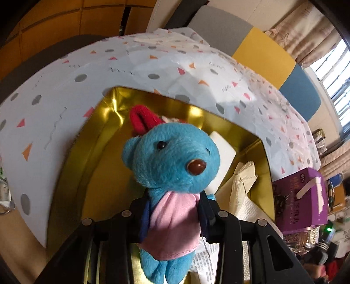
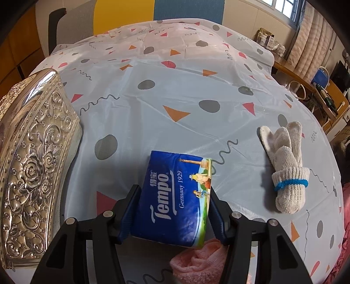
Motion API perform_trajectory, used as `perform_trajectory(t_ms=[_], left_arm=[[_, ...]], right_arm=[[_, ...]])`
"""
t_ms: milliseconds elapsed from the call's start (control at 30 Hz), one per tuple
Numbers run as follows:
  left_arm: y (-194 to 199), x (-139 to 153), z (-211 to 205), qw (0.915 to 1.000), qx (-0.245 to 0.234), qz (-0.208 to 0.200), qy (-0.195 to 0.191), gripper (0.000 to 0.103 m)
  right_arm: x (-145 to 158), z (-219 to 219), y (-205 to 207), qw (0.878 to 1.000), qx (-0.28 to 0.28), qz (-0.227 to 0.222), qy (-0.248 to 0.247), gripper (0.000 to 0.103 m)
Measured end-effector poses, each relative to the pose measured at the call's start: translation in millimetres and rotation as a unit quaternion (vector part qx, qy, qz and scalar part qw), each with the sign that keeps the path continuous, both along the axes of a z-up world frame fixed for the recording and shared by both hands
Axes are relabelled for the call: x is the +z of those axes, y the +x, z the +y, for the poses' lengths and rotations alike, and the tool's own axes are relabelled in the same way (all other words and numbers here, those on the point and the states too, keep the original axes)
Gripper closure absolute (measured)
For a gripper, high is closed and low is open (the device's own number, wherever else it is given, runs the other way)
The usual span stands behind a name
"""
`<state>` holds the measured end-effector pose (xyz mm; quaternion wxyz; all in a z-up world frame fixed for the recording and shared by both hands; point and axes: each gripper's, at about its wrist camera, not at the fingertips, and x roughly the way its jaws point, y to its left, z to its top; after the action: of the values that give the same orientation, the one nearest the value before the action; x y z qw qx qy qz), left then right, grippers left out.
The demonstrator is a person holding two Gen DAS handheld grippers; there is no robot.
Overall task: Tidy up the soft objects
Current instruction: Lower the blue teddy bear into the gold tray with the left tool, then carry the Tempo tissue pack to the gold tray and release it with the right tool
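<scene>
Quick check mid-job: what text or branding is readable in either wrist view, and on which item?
"Tempo" – blue tissue pack in the right gripper.
"Germany 1929" – same pack.
Two Chinese characters by the logo – too small to read surely.
Purple box: gold lettering, blurred.
Printed paper under the blue teddy bear: unreadable.

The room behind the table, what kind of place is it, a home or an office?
Probably a lived-in home room, though that is a guess. A patterned plastic tablecloth covers the table, curtains hang by a window, and a cluttered wooden side desk stands beyond it.
</scene>
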<state>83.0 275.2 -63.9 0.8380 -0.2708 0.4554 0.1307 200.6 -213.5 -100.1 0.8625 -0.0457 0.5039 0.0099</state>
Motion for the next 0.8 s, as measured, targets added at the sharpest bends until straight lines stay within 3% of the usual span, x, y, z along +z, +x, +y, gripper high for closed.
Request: perform_trajectory(t_ms=[100, 200, 367, 800], left_arm=[[-1.0, -6.5, -3.2, 0.9998, 0.0, 0.013, 0.013, 0.055], [-7.7, -3.4, -6.6, 0.9991, -0.001, 0.011, 0.041, 0.036], [-27.2, 18.2, -13.6, 0.9939, -0.004, -0.016, 0.109, 0.032], [-74.9, 63.1, -53.5, 0.9791, -0.037, -0.092, 0.177, 0.021]], right_arm=[[-0.1, -1.3, 1.6, 1.0, 0.002, 0.001, 0.0, 0.044], [-0.3, -1.5, 3.1, 1.0, 0.002, 0.002, 0.0, 0.044], [-0.3, -1.5, 5.1, 1.0, 0.0, 0.001, 0.001, 0.044], [-1.5, 0.2, 5.5, 1.0, 0.001, -0.004, -0.002, 0.045]])
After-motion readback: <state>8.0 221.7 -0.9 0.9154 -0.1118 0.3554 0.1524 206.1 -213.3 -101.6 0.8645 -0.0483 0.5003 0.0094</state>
